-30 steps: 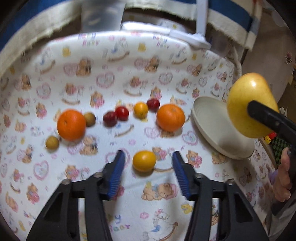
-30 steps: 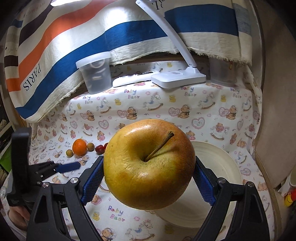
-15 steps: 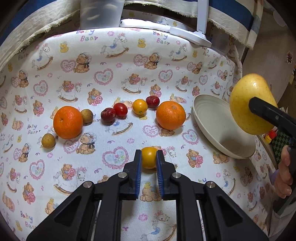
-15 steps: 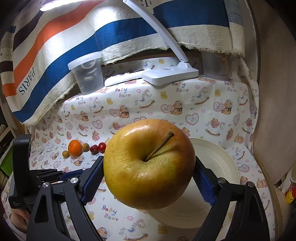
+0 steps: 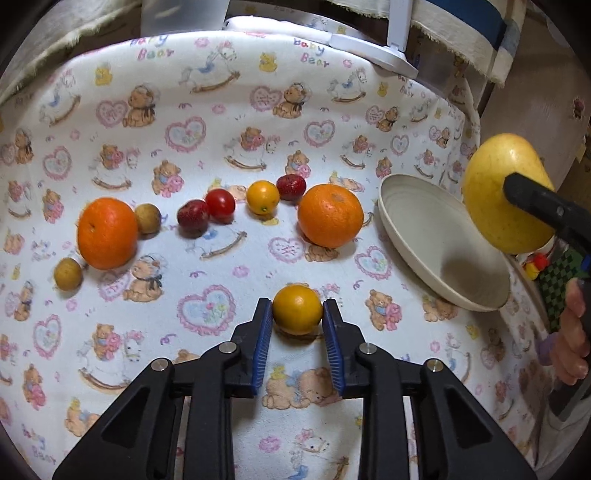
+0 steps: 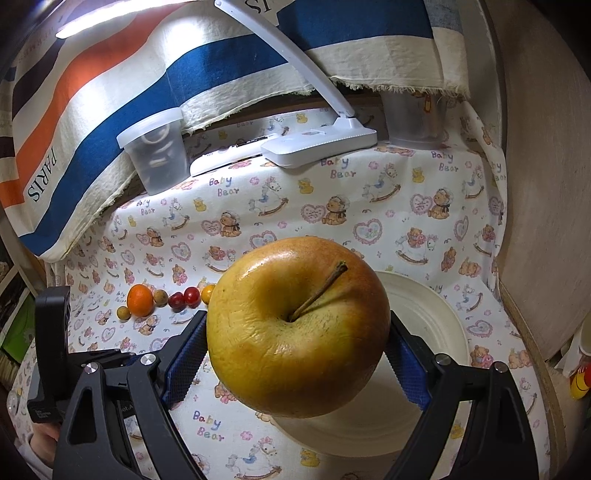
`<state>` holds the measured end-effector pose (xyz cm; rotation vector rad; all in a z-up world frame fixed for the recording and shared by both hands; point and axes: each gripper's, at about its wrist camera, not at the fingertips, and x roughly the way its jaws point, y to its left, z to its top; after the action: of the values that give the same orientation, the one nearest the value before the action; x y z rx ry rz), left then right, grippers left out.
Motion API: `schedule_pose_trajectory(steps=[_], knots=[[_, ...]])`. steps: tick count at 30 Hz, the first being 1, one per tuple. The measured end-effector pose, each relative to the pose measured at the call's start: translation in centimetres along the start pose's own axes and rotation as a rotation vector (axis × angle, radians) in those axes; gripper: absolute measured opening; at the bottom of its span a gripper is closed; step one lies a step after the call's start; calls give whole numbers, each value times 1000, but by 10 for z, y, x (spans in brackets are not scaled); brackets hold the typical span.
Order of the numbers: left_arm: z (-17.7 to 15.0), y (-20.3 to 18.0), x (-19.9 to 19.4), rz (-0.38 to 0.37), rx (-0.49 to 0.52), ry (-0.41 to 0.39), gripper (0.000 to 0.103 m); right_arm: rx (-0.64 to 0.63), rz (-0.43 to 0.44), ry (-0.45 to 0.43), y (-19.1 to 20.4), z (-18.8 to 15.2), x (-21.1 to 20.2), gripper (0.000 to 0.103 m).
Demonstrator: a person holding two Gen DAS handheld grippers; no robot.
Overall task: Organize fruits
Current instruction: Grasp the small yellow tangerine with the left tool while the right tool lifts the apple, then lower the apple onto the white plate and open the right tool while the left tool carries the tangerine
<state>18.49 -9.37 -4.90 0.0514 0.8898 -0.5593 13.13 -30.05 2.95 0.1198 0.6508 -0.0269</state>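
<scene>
Left gripper (image 5: pixel 297 320) pinched nearly shut, right gripper (image 6: pixel 295 347) clamped wide, both angled downward

The big apple (image 6: pixel 297 326) hides the near-left part of the plate (image 6: pixel 432 317) and half of a small yellow fruit (image 6: pixel 207 293) at nine o'clock. The lamp's (image 5: pixel 397 35) arm is cut off at twelve o'clock.

The table (image 5: pixel 110 155) is covered by soft printed cloth. Matt black plastic fingers (image 5: pixel 258 332) are faced with ribbed blue rubber-like pads. The apple (image 6: pixel 295 332) is seen with waxy, slightly wrinkled skin, the plate (image 5: pixel 443 236) as smooth matt cream, the oranges (image 5: pixel 330 215) as dimpled and glossy.
</scene>
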Motion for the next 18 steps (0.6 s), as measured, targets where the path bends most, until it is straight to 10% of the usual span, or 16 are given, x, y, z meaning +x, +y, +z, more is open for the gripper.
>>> schedule_pose_trajectory(steps=[18], knots=[[6, 1, -26, 76, 24, -138, 27, 95, -78, -7, -45, 7, 16, 91]])
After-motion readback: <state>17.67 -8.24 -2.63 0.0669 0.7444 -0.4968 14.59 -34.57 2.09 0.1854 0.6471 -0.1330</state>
